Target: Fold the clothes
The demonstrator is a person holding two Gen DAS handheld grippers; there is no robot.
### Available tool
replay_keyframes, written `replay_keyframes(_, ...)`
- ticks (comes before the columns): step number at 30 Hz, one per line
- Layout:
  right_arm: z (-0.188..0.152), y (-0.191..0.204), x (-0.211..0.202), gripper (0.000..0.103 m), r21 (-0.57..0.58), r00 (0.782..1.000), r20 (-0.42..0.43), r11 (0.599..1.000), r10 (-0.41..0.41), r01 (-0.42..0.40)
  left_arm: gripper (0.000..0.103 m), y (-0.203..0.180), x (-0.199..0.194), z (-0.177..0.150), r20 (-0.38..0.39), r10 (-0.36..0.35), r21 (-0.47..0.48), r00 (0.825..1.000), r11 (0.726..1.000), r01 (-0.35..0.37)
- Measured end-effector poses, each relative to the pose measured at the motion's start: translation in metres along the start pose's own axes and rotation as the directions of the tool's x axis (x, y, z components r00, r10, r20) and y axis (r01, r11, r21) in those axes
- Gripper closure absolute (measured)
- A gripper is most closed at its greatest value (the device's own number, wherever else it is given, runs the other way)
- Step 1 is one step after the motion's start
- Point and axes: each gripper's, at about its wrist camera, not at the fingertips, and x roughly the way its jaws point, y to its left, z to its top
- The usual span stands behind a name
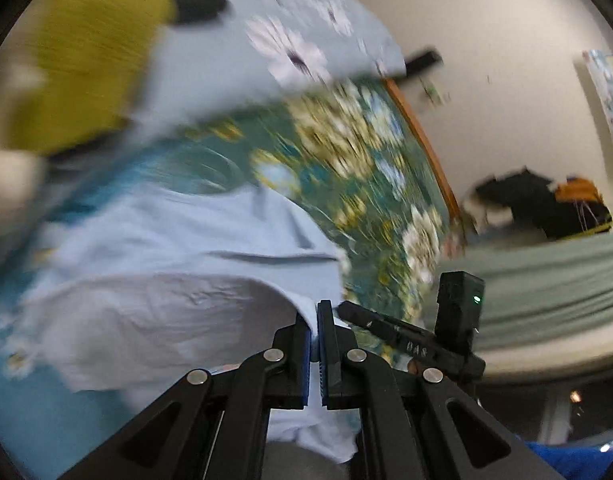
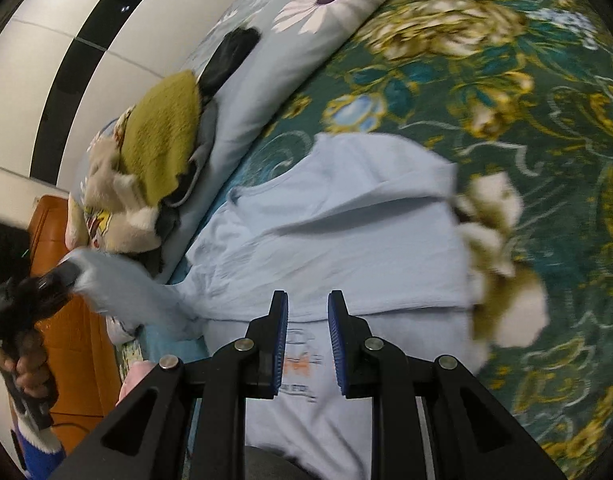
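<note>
A light blue T-shirt (image 2: pixel 346 232) lies spread on a green floral bedspread (image 2: pixel 526 80). It has a small orange print (image 2: pixel 298 364) near my right gripper. My left gripper (image 1: pixel 317 320) is shut on an edge of the T-shirt (image 1: pixel 166 280) and holds it lifted off the bed. In the right wrist view the left gripper (image 2: pixel 62 276) shows at the left, with the shirt's corner (image 2: pixel 118 288) pulled up toward it. My right gripper (image 2: pixel 307 300) is open and empty, just above the shirt's printed part.
A pile of clothes with an olive knit piece (image 2: pixel 158 136) and dark items lies on a light blue flowered pillow (image 2: pixel 306 20) by the headboard. An orange wooden bedside unit (image 2: pixel 74 320) stands at the left. Across the room are another bed (image 1: pixel 546 280) and a dark bag (image 1: pixel 546 204).
</note>
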Motion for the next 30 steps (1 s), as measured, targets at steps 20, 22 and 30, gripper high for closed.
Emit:
replay_keyframes(20,0.035,-0.025,0.033,0.067,-0.125,0.996,-0.008,0.988,-0.094,0.092,0.043,0.035,0.062,-0.001,0.056,0.021,-0.178,0.998,0.984,-0.010)
replay_keyframes(22,0.041,-0.021,0.045,0.067,-0.154,0.992,-0.013,0.980,-0.128,0.124,0.042,0.057,0.028,-0.027,0.127,0.082,-0.234,0.989,0.971,-0.050)
replay_keyframes(30,0.044,-0.010,0.073,0.087,-0.158,0.988,-0.055,0.978,-0.147,0.137,0.042,0.149,-0.064,-0.145,0.258,0.240,-0.504,0.936,0.860,-0.081)
